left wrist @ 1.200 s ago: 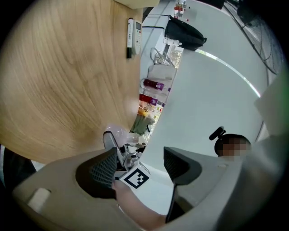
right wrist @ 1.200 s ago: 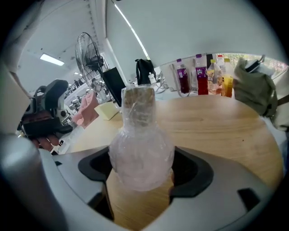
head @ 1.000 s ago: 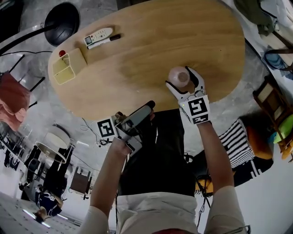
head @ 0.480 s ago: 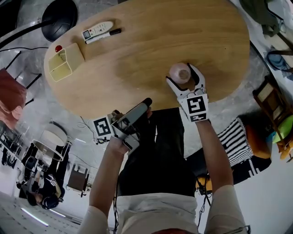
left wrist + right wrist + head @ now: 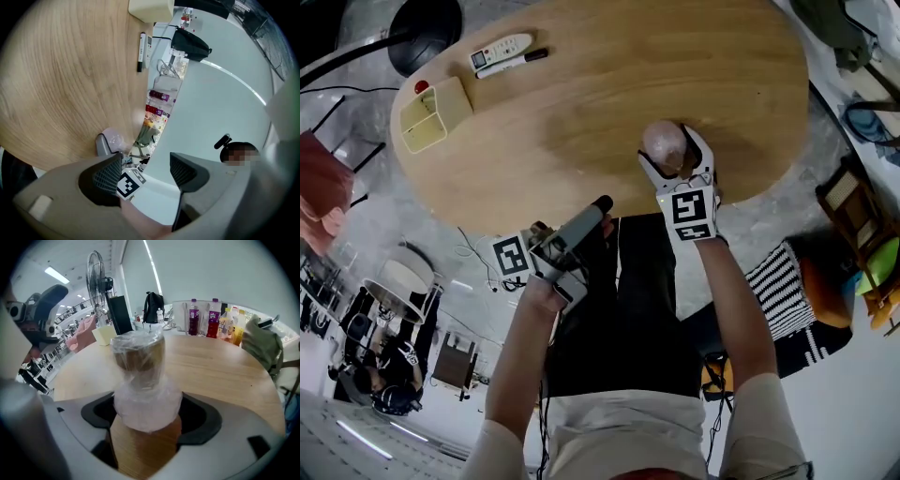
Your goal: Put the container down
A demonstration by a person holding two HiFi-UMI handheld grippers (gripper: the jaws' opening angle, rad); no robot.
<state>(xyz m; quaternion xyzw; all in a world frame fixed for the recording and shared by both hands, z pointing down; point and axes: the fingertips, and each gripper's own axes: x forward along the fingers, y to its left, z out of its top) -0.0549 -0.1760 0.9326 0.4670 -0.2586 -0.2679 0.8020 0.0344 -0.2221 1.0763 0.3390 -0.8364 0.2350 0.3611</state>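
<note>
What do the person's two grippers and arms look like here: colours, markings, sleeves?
The left gripper is grey with a black tip and ribbed dark pads. The right gripper is white with black pads. Each carries a cube of black-and-white square markers. The forearms are bare; light short sleeves seem to show at the bottom edge.

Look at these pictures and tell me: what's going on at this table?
A person holds a gripper in each hand. The right gripper is shut on a film-wrapped container, upright at the near side of the table; whether it rests on the wood yet cannot be told. The left gripper is open and empty, held beyond the table's near edge.
</note>
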